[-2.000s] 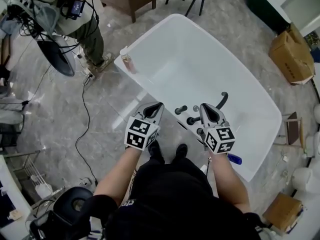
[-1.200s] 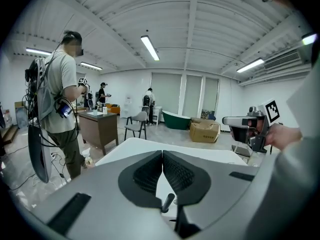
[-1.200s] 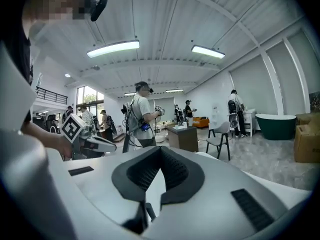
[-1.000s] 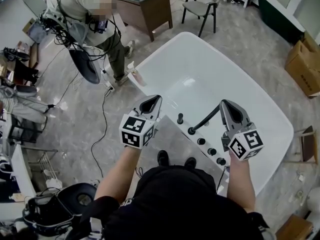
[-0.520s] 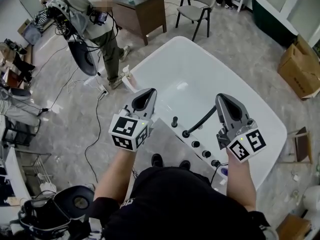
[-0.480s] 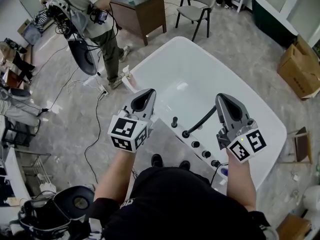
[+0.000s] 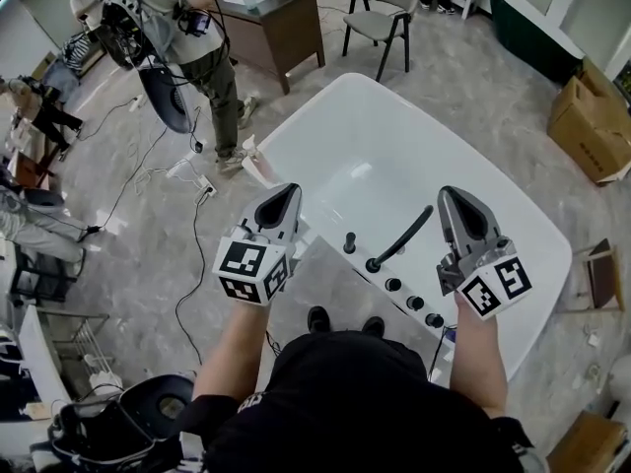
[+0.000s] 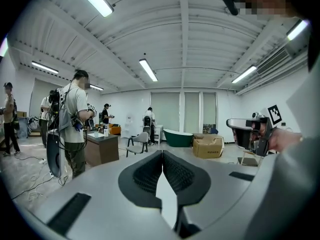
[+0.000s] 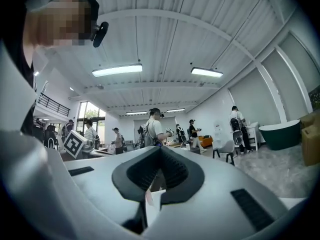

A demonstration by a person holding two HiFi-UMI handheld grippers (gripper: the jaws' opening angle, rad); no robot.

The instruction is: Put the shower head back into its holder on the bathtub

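Note:
The black shower head point(image 7: 402, 235) slants up from a black fitting point(image 7: 373, 264) on the near rim of the white bathtub point(image 7: 513, 215) and reaches over the basin. Several black knobs point(image 7: 414, 303) stand in a row along that rim. My left gripper point(image 7: 289, 189) hovers left of the fittings, shut and empty. My right gripper point(image 7: 451, 193) hovers right of the shower head, clear of it, also shut with nothing in it. In the left gripper view the left gripper point(image 8: 162, 154) points out across the room. The right gripper point(image 9: 159, 151) does the same in the right gripper view.
A small bottle point(image 7: 252, 158) stands on the tub's left corner. A person with gear point(image 7: 187, 28) stands beyond it by a brown desk point(image 7: 271, 23) and a chair point(image 7: 380, 23). Cables point(image 7: 187, 254) trail over the floor at left. Cardboard boxes point(image 7: 590, 116) sit at right.
Both grippers have risen and now sit farther apart. The right one has come away from the shower head and knobs. Both jaws stayed shut.

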